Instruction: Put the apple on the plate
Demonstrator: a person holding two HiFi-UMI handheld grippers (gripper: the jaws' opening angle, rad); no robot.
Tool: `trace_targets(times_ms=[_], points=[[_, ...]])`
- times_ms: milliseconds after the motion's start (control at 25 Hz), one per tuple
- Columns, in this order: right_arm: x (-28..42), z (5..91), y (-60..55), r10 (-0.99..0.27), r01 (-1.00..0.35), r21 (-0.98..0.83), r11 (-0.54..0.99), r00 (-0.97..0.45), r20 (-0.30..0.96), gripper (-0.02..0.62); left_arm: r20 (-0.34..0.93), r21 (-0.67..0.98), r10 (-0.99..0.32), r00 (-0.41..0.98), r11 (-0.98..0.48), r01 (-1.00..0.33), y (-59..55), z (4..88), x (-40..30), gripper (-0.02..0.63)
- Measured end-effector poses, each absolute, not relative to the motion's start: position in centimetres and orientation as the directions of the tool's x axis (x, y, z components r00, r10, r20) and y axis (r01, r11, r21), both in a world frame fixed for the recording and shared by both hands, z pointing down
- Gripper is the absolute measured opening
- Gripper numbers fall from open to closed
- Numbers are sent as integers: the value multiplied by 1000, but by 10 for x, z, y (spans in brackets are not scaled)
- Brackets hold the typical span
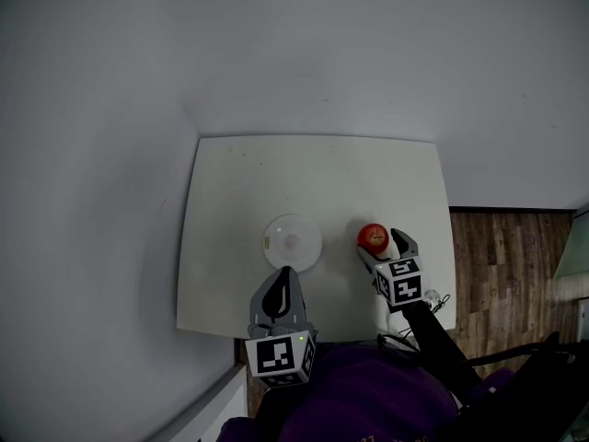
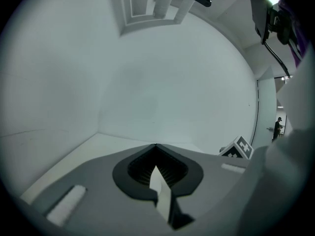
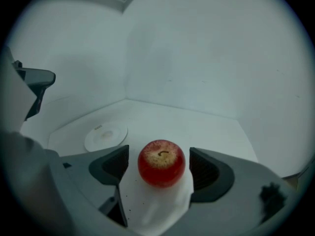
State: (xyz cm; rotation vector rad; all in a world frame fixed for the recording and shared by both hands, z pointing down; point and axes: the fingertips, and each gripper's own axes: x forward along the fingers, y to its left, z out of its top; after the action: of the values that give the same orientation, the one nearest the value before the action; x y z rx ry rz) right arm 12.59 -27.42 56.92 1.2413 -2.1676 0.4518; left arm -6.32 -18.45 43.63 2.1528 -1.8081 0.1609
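Note:
A red apple (image 1: 372, 238) stands on the white table (image 1: 239, 182), to the right of a small white plate (image 1: 293, 240). My right gripper (image 1: 380, 244) is open around the apple, one jaw on each side. In the right gripper view the apple (image 3: 161, 162) sits stem up between the dark pads (image 3: 115, 165), with a gap on both sides, and the plate (image 3: 105, 136) lies empty further left. My left gripper (image 1: 284, 276) is shut, its tip just short of the plate's near rim. The left gripper view shows its jaws (image 2: 156, 147) closed with nothing held.
The table's right edge is close to the apple, with wooden floor (image 1: 515, 256) beyond it. White walls stand behind and to the left of the table. The right gripper's marker cube (image 2: 238, 148) shows at the right of the left gripper view.

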Motion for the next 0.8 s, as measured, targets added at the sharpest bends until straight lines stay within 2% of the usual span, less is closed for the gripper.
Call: trace_targets(times_ms=[800], points=[[127,601,-279,-595,-864,-29,503,-370,714,380,289,164,-943,165,-121,-979,-189,437,-73,6]])
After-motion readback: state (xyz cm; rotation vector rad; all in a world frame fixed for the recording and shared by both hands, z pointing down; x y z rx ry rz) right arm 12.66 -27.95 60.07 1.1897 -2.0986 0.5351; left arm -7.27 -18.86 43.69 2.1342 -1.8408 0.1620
